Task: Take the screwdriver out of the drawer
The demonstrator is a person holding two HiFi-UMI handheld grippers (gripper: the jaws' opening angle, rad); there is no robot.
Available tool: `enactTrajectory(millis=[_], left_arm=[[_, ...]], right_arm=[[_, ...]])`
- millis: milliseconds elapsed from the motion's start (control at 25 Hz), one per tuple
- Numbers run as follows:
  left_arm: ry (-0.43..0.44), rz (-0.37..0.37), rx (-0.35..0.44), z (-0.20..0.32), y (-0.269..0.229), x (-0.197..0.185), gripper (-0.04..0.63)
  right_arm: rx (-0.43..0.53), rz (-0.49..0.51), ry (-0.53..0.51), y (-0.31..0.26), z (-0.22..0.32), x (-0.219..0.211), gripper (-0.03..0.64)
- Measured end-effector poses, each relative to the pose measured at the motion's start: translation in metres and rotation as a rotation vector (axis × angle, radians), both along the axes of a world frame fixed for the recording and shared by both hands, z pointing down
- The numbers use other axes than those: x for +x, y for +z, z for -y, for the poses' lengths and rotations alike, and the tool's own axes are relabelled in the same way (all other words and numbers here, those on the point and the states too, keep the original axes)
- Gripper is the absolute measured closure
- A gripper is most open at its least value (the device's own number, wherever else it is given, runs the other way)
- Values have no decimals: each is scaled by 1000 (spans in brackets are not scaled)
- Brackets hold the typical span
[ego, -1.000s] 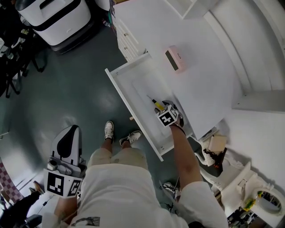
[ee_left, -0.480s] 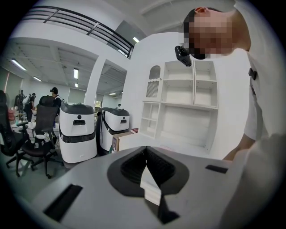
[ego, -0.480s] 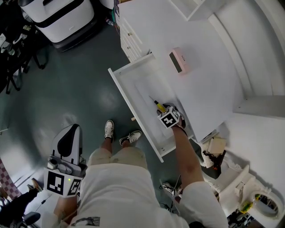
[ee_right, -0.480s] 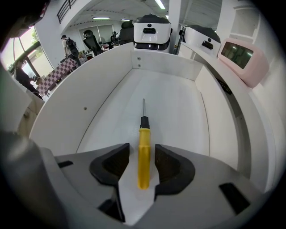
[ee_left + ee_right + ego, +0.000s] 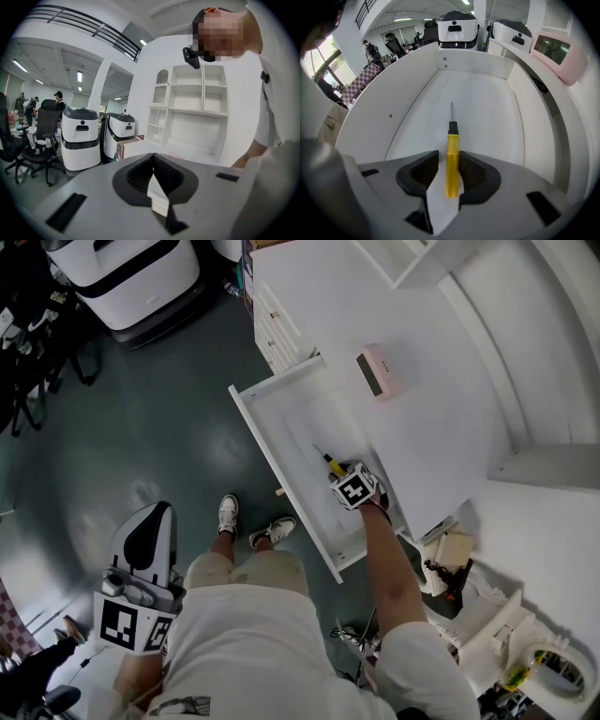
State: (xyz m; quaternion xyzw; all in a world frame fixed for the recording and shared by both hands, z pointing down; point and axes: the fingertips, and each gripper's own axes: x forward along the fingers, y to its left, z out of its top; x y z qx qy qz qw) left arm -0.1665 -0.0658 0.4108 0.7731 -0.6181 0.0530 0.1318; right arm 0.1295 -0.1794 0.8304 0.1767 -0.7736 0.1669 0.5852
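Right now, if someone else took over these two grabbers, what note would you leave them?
Left gripper: shut, empty, held low at the person's side, away from the drawer.
Right gripper: pointing down into the open drawer. Its jaws have just been closing around the yellow handle of the screwdriver. A sliver of gap shows on one side, so it is not clamped yet.
Done: drawer open, jaws lined up on the screwdriver, which lies on the drawer floor.
Left: finish the squeeze and lift the screwdriver out.
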Motion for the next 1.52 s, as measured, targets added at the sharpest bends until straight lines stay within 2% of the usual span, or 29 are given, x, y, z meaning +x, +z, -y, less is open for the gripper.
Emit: enactTrajectory(millis=[360,720,1040,1520], left_arm=[[17,3,7,1,-4,1,580],[44,9,11,2,-8,1,580],[83,2,23,2,-11,6,580],[188,-37,93,16,-30,25,580]], right_arm=[[11,31,109,-2,-1,0,529],[36,73,283,-10,2,5,532],[55,106,368,-22,-1,9,532],[123,170,457,-61,-19,15,531]])
